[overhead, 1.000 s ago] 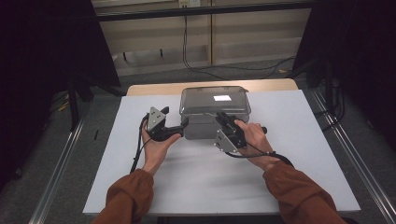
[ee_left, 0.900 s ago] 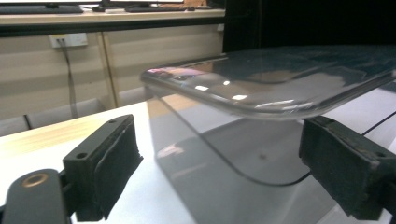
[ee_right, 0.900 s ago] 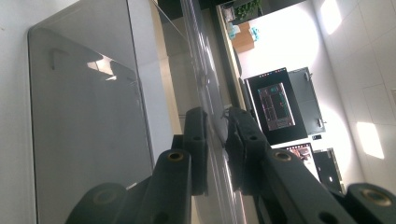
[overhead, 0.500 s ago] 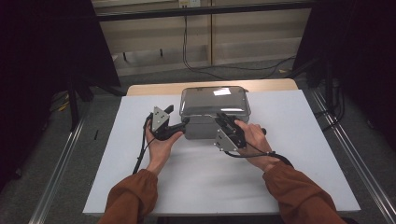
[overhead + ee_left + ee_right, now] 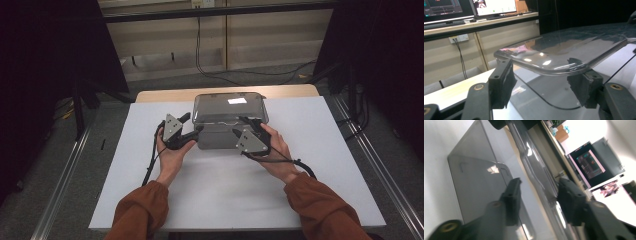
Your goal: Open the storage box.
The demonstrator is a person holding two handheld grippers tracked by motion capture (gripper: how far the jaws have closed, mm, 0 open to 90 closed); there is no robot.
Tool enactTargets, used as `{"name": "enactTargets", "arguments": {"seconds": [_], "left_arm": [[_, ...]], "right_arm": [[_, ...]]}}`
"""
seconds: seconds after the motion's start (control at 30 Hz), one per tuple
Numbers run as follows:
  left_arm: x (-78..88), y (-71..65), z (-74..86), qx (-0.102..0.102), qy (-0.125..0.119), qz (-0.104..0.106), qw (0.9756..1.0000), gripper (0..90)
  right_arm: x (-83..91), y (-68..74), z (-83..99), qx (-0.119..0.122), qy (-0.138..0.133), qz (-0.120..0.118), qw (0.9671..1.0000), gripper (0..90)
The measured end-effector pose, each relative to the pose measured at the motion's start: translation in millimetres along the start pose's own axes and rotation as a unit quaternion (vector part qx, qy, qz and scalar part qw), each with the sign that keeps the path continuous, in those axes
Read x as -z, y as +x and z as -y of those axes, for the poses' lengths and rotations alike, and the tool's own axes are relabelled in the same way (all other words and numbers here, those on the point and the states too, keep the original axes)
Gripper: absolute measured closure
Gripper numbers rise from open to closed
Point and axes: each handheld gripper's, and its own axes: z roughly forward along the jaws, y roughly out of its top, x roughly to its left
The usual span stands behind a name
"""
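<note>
A grey see-through plastic box with a clear lid stands at the back middle of the white table. My left gripper is at the box's front left corner, and my right gripper at its front right part. In the left gripper view the left gripper is open, with the lid's rounded corner just above the gap between its pads. In the right gripper view the right gripper is open too, and the lid's rim runs between its pads.
A strip of wooden tabletop shows behind the white sheet. Metal rails run along both sides of the table. Cables hang by the back wall. Monitors stand on a desk beyond the box.
My left gripper has edged up and right, closer to the box's front left corner. The right hand and the box have barely moved.
</note>
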Motion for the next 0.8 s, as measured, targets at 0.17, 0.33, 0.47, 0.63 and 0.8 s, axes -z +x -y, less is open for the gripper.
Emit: {"name": "enactTargets", "arguments": {"seconds": [0.17,0.33,0.47,0.63,0.8], "left_arm": [[-0.9,-0.7,0.8,-0.001,0.001,0.004,1.0000,42.8],[-0.9,-1.7,-0.3,-0.002,-0.002,0.004,1.0000,44.2],[-1.2,-2.1,-1.3,0.001,-0.004,0.005,1.0000,44.1],[-0.3,-0.5,-2.3,-0.001,-0.007,0.005,1.0000,45.9],[0.2,-0.1,-3.1,0.000,-0.007,0.001,1.0000,45.7]], "right_arm": [[0.4,-5.3,9.0,-0.066,-0.002,-0.006,0.9978,36.4],[1.8,-13.8,20.2,-0.133,-0.009,-0.005,0.9911,30.9],[2.5,-19.5,25.7,-0.170,-0.013,-0.013,0.9853,26.7],[3.2,-25.7,31.4,-0.211,-0.016,-0.014,0.9773,25.5],[3.8,-31.8,38.7,-0.236,-0.014,-0.007,0.9717,25.3]]}}
